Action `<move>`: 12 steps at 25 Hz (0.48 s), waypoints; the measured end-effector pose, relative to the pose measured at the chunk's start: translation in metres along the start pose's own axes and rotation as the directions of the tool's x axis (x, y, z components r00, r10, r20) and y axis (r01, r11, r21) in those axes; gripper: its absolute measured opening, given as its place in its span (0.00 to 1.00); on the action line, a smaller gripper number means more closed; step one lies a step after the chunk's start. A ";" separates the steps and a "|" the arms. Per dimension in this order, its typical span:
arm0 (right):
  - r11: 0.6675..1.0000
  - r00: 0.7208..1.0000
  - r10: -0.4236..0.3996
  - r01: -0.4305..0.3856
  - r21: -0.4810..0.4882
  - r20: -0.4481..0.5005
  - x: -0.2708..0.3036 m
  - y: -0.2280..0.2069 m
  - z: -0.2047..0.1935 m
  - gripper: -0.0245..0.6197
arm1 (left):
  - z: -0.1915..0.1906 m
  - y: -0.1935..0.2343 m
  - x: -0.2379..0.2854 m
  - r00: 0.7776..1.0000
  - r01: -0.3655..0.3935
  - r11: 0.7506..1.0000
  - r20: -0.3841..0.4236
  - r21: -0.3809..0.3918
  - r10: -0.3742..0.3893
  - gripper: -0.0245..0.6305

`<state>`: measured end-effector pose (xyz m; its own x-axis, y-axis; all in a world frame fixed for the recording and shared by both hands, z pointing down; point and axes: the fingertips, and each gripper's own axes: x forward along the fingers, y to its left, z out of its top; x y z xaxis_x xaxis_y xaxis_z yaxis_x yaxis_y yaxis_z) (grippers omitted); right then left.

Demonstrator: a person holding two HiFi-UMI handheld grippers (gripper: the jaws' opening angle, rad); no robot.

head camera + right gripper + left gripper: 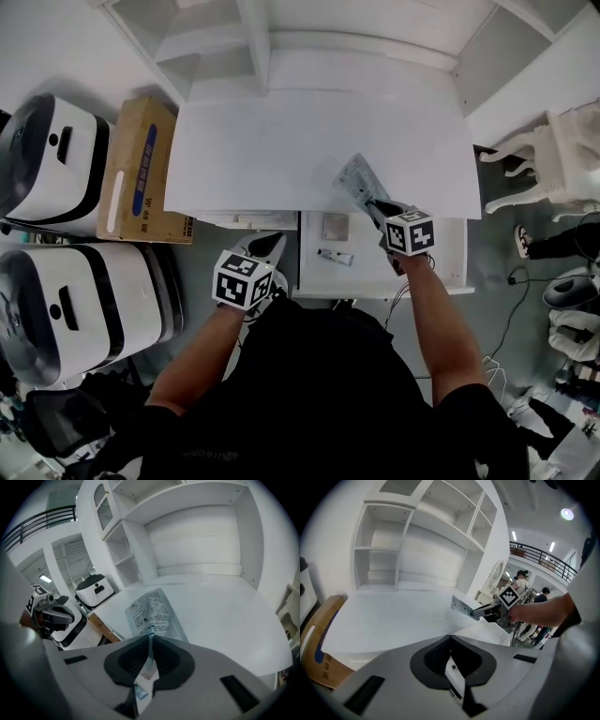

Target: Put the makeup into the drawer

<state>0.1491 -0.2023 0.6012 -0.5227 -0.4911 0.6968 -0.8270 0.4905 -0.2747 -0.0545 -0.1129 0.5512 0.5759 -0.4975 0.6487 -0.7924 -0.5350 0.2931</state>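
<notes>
Right gripper (373,204) jaws pinch a printed sachet (359,176) above the open drawer (364,276). A compact (335,226) and a tube (335,256) lie inside it. Left gripper (266,247) jaws are closed and empty.

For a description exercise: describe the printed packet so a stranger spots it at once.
Over the white desk's right side, above the open drawer, the right hand-held gripper pinches a flat packet. Unlike the compact and tube in the drawer, it is covered in print.
</notes>
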 end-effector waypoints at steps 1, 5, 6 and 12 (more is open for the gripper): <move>1.000 1.000 0.012 -0.012 0.007 0.003 -0.006 0.004 -0.004 0.11 | 0.000 -0.002 0.003 1.000 0.006 1.000 -0.005 0.008 -0.005 0.05; 0.998 0.998 0.060 -0.059 0.027 -0.013 -0.025 0.023 -0.028 0.11 | -0.006 -0.010 0.018 0.999 0.023 0.999 -0.040 0.031 -0.022 0.05; 0.997 0.997 0.073 -0.072 0.031 -0.027 -0.028 0.027 -0.037 0.11 | -0.008 -0.011 0.021 0.998 0.027 0.999 -0.049 0.033 -0.025 0.05; 0.996 0.985 0.091 -0.091 0.007 -0.149 -0.033 0.034 -0.096 0.11 | -0.016 -0.024 0.039 0.995 0.053 0.998 -0.091 0.045 -0.049 0.05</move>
<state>0.1579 -0.1006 0.6325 -0.5588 -0.3319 0.7600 -0.7776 0.5282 -0.3411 -0.0159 -0.1086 0.5809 0.5931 -0.4070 0.6946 -0.7509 -0.5909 0.2949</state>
